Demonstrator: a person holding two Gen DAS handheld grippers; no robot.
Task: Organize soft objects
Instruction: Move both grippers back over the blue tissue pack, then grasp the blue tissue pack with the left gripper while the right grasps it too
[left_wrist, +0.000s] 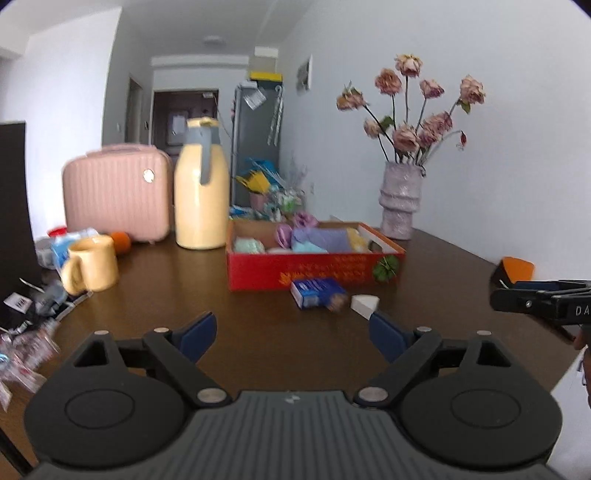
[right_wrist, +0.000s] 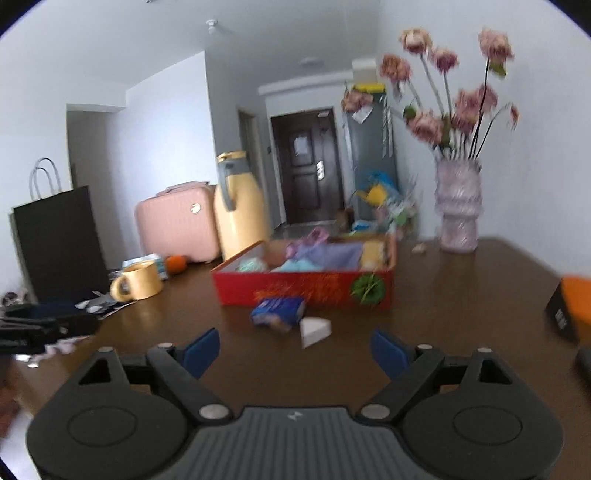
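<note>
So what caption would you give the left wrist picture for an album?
Open left gripper over a brown table, facing a red box of soft things, with a blue packet and white wedge before it.

We note the box (left_wrist: 314, 266) mid-tabletop (left_wrist: 184, 295); packet (left_wrist: 317, 293) and wedge (left_wrist: 364, 304) just before it, jug (left_wrist: 201, 192) behind-left, vase (left_wrist: 400, 201) behind-right, mug (left_wrist: 90, 267) far left.

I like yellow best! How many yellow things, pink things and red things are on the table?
Yellow: 2, the jug and the mug.
Pink: 1, the case.
Red: 1, the box.
Total: 4
</note>
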